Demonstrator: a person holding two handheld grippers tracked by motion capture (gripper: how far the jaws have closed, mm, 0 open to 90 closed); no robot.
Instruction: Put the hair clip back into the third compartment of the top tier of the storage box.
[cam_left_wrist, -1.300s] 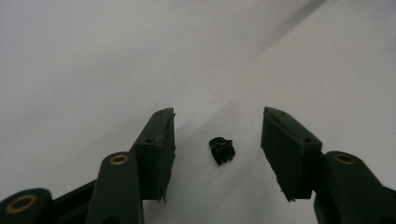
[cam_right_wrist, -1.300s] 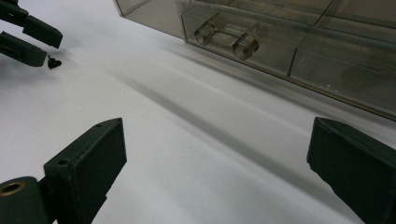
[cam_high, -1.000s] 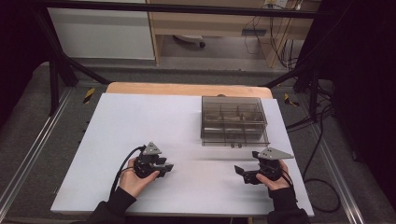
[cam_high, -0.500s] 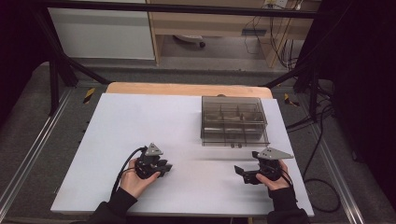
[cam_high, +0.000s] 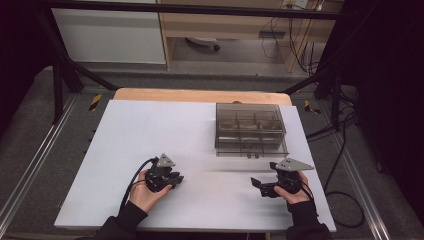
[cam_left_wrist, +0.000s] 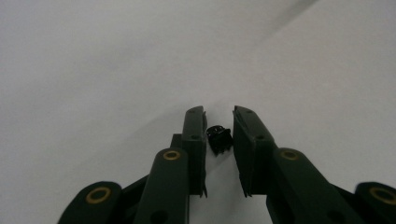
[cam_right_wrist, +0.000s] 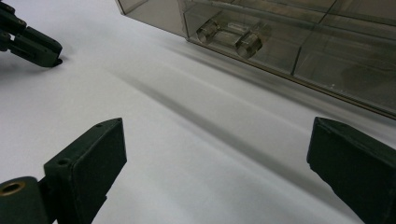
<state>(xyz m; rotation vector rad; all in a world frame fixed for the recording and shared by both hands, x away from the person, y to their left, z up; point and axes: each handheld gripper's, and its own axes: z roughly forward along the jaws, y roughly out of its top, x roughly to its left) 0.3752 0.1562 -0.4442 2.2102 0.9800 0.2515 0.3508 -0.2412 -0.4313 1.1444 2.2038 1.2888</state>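
My left gripper rests on the white table top, held by a hand at the front left and pointing right. Its jaws have just been closing and stand a narrow gap apart. A small black ridged part lies in that gap, and a thin strip of table shows on each side of it. My right gripper, at the front right, points left and is wide open with only bare table between its jaws. The right gripper view also shows the left gripper at the top left.
A clear smoky plastic box with several compartments stands at the back right of the table, its front latches facing the right gripper. A wooden edge runs behind the white top. Black frame bars and cables stand around the table.
The left gripper's jaws have drawn together from a wider spread. Neither hand has shifted, and the right gripper stays as it was.
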